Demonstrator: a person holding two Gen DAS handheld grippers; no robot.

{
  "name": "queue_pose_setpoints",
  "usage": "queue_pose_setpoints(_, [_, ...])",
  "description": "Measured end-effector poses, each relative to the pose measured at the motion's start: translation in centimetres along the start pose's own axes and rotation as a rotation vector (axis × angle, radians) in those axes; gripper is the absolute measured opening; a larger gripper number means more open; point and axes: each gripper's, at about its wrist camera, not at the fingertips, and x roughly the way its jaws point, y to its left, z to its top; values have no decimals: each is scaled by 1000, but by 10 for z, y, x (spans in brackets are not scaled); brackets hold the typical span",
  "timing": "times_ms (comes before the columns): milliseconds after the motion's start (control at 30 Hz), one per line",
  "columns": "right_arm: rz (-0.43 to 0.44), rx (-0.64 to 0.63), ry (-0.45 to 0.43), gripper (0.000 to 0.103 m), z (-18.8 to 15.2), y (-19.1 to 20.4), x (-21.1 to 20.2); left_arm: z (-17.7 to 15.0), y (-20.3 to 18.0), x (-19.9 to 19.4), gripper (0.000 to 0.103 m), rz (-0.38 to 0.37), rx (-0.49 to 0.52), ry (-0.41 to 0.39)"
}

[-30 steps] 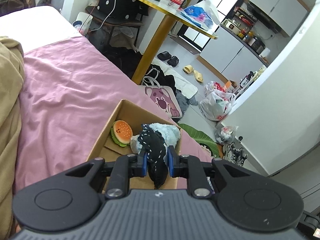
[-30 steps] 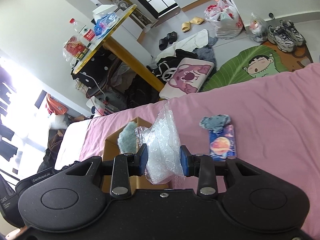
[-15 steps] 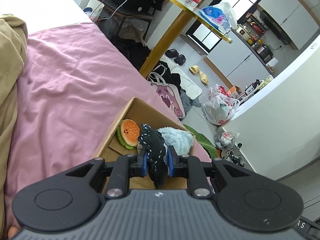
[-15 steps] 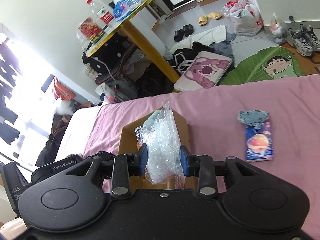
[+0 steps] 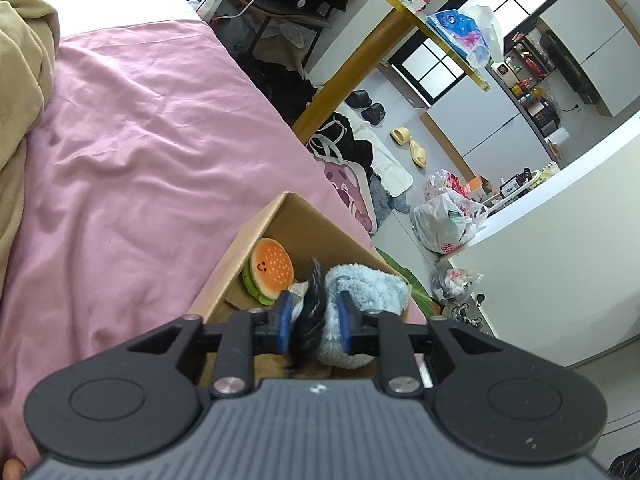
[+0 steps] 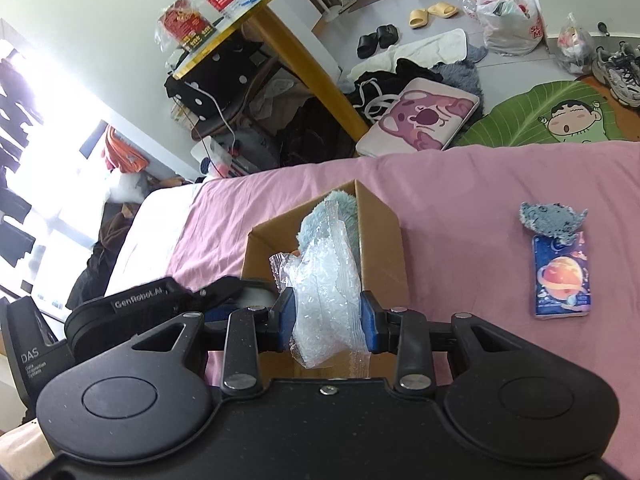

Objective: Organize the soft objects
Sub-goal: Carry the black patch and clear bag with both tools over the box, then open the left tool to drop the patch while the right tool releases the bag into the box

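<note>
The left tool (image 5: 313, 322) is standing part-open over the cardboard box (image 5: 316, 224), w/ a blurred black soft item (image 5: 310, 312) between its blue pads; I cannot tell if the pads are touching it. Under it a light-blue plush (image 5: 368, 292) and a burger plush (image 5: 269, 270) are lying in the box. The right tool (image 6: 327, 316) is squeezing a clear plastic bag (image 6: 326, 296) above the same box, on the pink bed sheet (image 6: 480, 208).

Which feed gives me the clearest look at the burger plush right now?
The left wrist view. The burger plush sits in full sight inside the cardboard box, beside the fluffy blue toy. In the right wrist view I cannot find it: the plastic bag in the right hand-held gripper covers most of the box opening.
</note>
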Motion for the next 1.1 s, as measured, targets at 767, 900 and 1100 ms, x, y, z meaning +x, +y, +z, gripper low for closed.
queue_pose_setpoints(767, [-1,-68,113,34,-11,55,62,16,23,-26,44,80,-72,-75])
queue_pose_setpoints(900, [-5,-65,124,34,-12,61,70,20,30,-31,49,98,-80,-94])
queue_pose_setpoints(1100, [19,-55,141,43,-11,66,75,23,36,-33,62,128,-85,-92])
